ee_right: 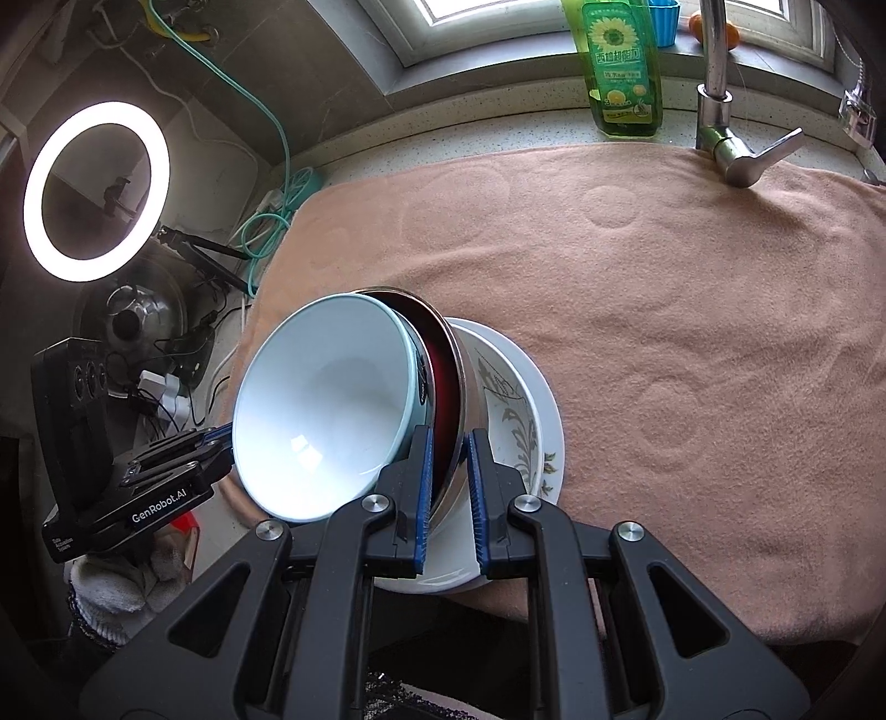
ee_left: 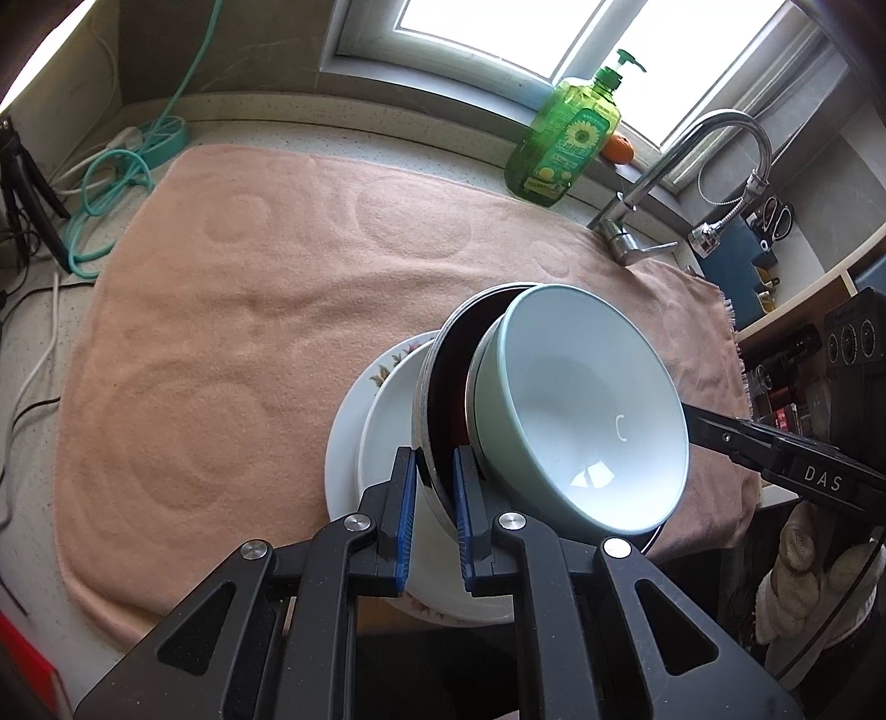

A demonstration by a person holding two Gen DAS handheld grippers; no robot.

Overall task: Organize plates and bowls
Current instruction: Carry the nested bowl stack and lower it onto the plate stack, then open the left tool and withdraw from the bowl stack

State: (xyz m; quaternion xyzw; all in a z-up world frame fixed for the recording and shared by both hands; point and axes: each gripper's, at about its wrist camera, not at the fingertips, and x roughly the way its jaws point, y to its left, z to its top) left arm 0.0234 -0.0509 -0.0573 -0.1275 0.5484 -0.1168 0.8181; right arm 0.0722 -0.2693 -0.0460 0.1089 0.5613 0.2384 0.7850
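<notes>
Bowls [ee_left: 581, 410] pinched at steel rim by both grippers [ee_left: 434, 476] [ee_right: 449, 459], tilted over plates [ee_right: 531, 437] on towel [ee_left: 249, 310]

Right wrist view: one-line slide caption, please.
Both grippers clamp a steel bowl's rim, pale green bowl nested inside, above stacked plates.

Bright daylight from the window [ee_left: 498, 27], ring light [ee_right: 95, 191] glaring, fisheye-bent edges
</notes>
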